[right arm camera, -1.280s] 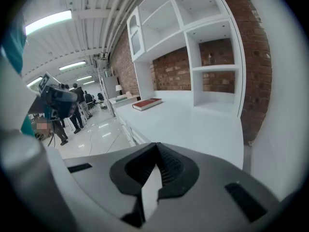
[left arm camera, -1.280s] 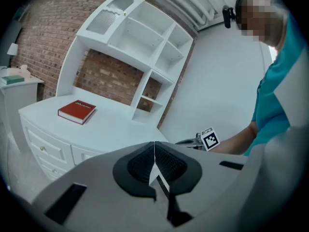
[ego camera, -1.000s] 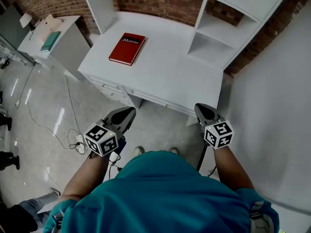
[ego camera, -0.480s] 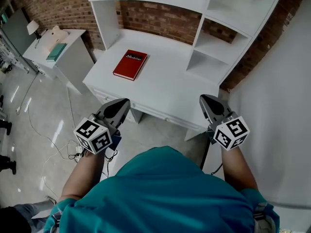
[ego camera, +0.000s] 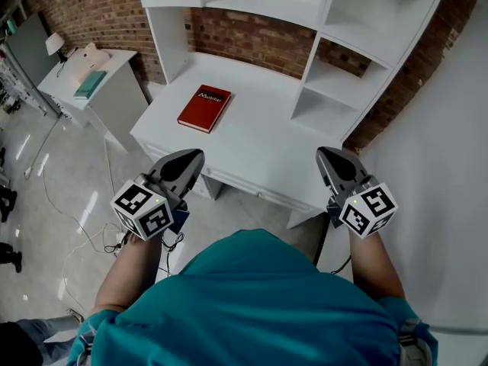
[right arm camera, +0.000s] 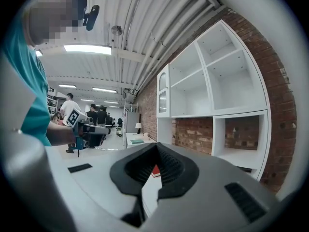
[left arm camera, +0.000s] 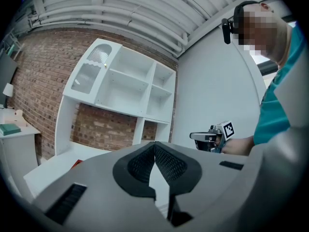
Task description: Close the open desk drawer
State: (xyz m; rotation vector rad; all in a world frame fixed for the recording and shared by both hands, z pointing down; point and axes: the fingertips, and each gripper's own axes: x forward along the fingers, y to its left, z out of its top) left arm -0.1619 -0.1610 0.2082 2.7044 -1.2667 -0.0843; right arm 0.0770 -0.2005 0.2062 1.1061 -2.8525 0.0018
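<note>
Head view looks steeply down over a person in a teal shirt [ego camera: 252,296] standing before a white desk [ego camera: 259,139] with a white hutch of open shelves [ego camera: 343,67] set against a red brick wall [ego camera: 252,33]. A red hardcover book with white lettering [ego camera: 204,108] lies flat on the left part of the desktop, well apart from both tools.

The left gripper [ego camera: 191,158] hangs over the desk's front left corner, and the right gripper [ego camera: 326,157] hangs over the front edge near the right end. Neither touches the desk. Each carries its cube of square markers close to the hand.

The left gripper view shows the left gripper [left arm camera: 154,144] with its ribbed dark pads meeting at the tips and nothing between them. The right gripper [left arm camera: 207,137] shows off to the side in that view. The right gripper view shows the same of the right gripper [right arm camera: 157,146]: tips together and empty, with the left gripper [right arm camera: 91,128] beyond it.

The drawer fronts [ego camera: 232,180] show only as a thin white strip under the desk's front edge, between the two tools. From this steep angle I cannot tell whether any drawer stands out.

A small white side table [ego camera: 114,75] stands to the left of the desk, with loose cables [ego camera: 99,219] on the grey floor
</note>
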